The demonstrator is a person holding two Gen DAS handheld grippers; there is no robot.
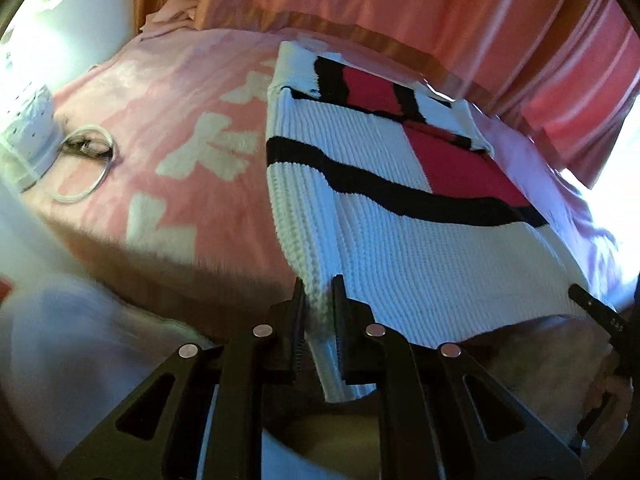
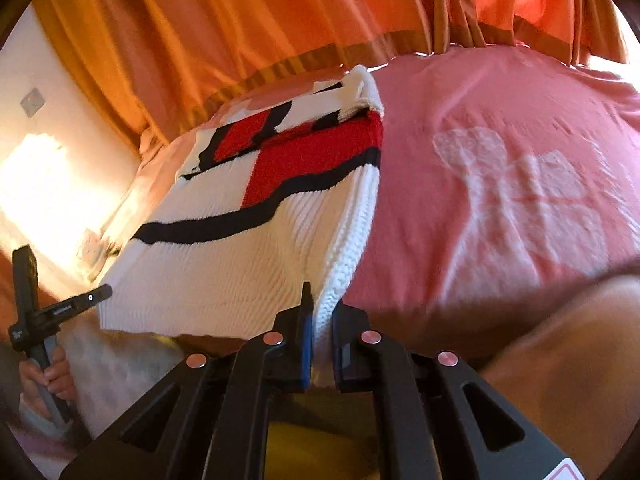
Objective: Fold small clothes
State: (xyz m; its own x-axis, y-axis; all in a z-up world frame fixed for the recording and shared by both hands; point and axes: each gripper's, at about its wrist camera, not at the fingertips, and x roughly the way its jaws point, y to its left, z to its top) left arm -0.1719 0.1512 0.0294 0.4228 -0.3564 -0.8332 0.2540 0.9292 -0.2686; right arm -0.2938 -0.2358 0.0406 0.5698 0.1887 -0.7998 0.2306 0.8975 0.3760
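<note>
Knit sweater [image 1: 384,184] lies flat on pink bedspread [image 1: 160,128], orange curtains [image 2: 240,20] behind. Left gripper [image 1: 318,312] and right gripper [image 2: 322,316] each pinch a near hem corner. Lamp [image 1: 28,128] sits beside the bed.

Bare pink blanket [image 1: 160,128] flanks the sweater [image 1: 380,200]; a lamp base [image 1: 28,128] and curtain [image 2: 240,20] border it.

White ribbed knit sweater [image 1: 392,240] with black stripes and red blocks lies flat on the bed, sleeves folded in, near hem lifted off the bed's near edge.
</note>
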